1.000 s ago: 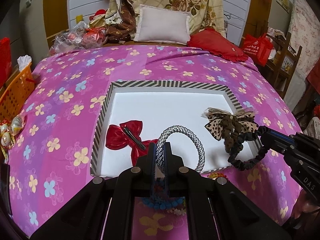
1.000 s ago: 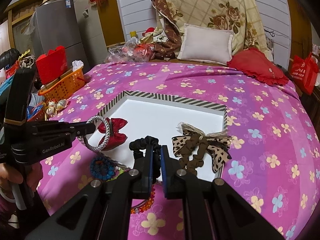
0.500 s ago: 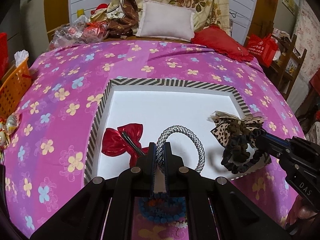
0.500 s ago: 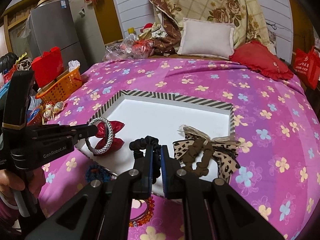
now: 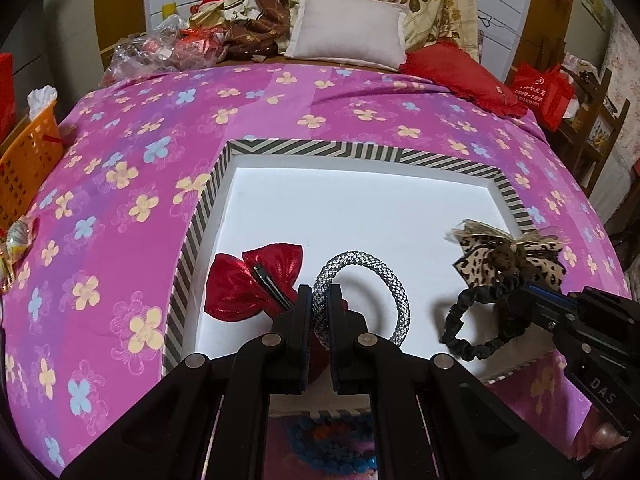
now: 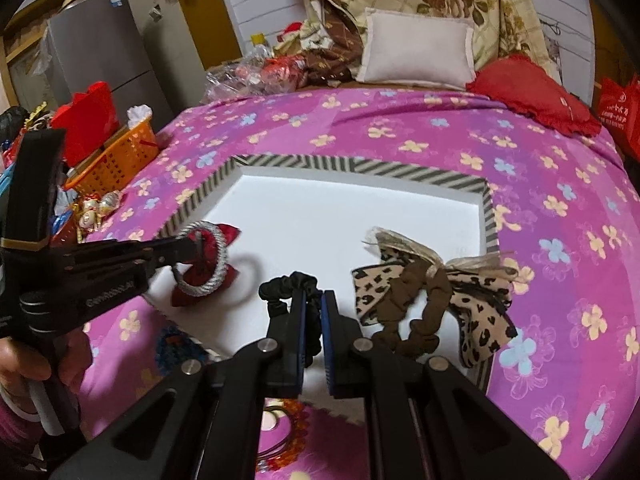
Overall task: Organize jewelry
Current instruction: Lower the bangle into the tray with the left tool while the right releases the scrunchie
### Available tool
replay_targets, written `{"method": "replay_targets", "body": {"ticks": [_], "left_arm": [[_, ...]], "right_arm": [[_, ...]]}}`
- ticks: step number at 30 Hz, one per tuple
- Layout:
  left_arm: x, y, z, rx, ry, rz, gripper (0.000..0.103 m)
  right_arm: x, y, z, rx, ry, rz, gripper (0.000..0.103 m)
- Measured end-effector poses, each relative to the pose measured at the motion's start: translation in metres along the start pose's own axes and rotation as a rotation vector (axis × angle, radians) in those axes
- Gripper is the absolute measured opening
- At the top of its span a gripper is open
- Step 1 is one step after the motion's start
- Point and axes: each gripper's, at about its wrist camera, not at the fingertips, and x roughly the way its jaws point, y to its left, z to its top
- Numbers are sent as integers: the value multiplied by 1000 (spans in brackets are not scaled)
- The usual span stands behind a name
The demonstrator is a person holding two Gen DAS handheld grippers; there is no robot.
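Observation:
My left gripper [image 5: 320, 304] is shut on a silver braided bangle [image 5: 394, 284] and holds it over the near part of the white tray [image 5: 360, 200] with a striped rim. A red bow clip [image 5: 244, 284] lies in the tray just left of it. My right gripper [image 6: 314, 304] is shut on a black scrunchie [image 6: 286, 286] over the tray's near edge; the scrunchie also shows in the left wrist view [image 5: 472, 328]. A leopard-print bow with a brown scrunchie [image 6: 424, 292] lies in the tray's right near corner.
The tray sits on a pink flowered bedspread [image 5: 120, 200]. A blue beaded bracelet [image 5: 332, 444] and an orange beaded bracelet [image 6: 280, 436] lie on the bedspread below the grippers. An orange basket [image 5: 24, 160] stands at the left; pillows [image 5: 348, 36] at the back.
Both grippers have moved forward over the tray with their items. The bangle and the black scrunchie now hang further inside the tray's near edge.

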Motion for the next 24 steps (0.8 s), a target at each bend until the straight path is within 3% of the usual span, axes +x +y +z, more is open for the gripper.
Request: {"method": "replay_targets", "body": {"ticks": [12, 17, 21, 24], "left_arm": [[26, 2, 3, -14, 37, 16, 0], [32, 1, 2, -21, 47, 25, 0], [33, 2, 2, -38, 53, 11, 0], [31, 5, 1, -65, 57, -22, 2]], "right_arm": [[33, -18, -8, 25, 74, -41, 7], [35, -17, -8, 15, 82, -77, 20], [32, -16, -8, 15, 78, -76, 44], [28, -15, -8, 20, 73, -71, 45]]}}
